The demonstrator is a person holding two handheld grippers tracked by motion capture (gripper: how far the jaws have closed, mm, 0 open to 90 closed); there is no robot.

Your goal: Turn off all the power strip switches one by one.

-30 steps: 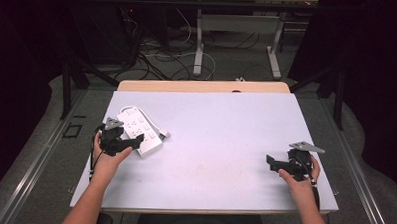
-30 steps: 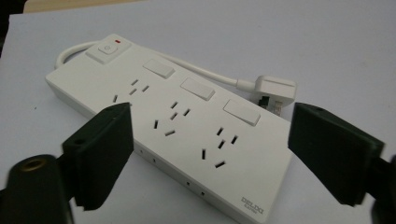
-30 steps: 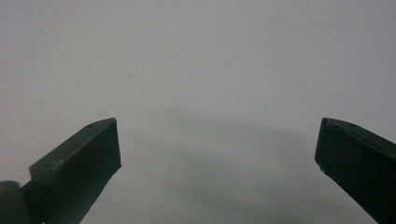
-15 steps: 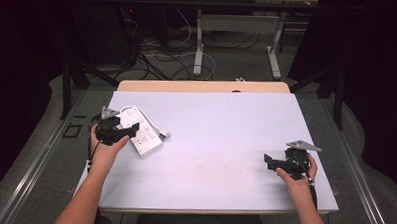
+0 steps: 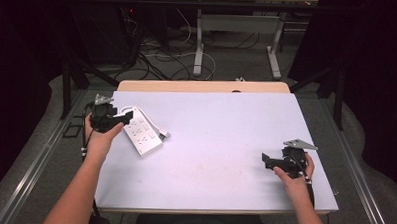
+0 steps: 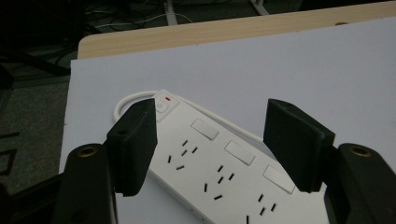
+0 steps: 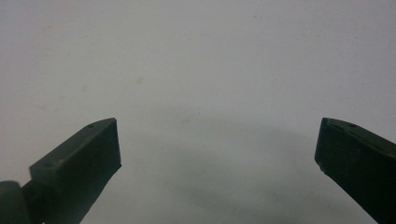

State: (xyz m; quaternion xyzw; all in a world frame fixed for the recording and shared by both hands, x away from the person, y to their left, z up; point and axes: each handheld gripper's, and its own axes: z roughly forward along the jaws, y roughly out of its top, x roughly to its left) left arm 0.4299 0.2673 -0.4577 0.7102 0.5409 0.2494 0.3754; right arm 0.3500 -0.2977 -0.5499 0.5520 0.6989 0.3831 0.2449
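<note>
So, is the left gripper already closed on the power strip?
No. In the left gripper view the left gripper has its jaws wide apart above the white power strip, not pressing it.

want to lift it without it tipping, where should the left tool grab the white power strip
Across the narrow width of the power strip, near mid-length, coming from above. It lies flat on the table, long and slim, so its two long edges suit the open left tool. I would avoid the switch end, where the cord loops out.
</note>
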